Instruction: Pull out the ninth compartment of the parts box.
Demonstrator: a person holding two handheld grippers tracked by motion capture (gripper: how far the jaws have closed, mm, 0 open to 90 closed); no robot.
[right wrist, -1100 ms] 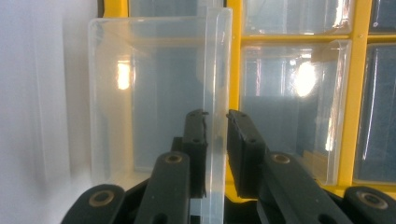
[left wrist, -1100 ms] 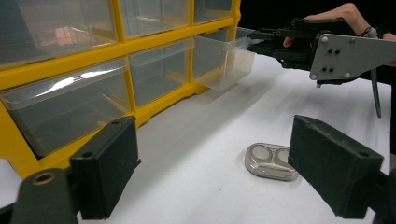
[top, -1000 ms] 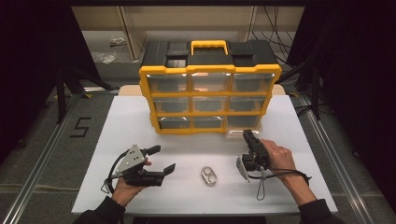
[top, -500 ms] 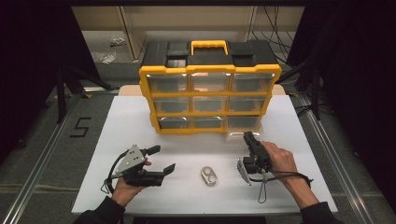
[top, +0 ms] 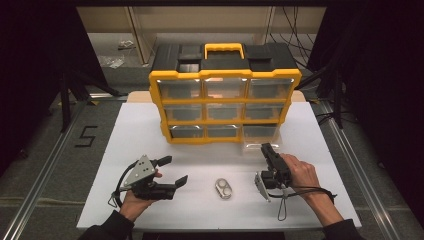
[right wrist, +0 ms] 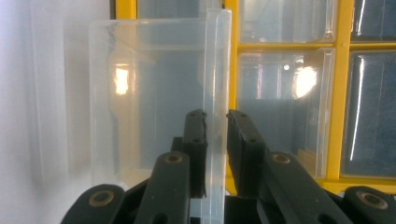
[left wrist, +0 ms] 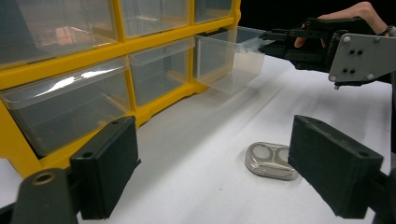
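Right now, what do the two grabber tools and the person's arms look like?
Both tools are black. The left gripper has two chunky, blocky black jaws and a grey three-cornered plate with small screw holes on top. The right gripper is long and narrow, with brass-coloured pins at its joints. A thin black cable trails from each. The person wears dark sleeves.

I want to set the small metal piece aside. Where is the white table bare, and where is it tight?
Bare: the white table left of the yellow-framed drawer cabinet, and the strip between cabinet and oval metal case. Tight: front right, where the right gripper grips the pulled-out clear plastic drawer. The left gripper occupies the front left.
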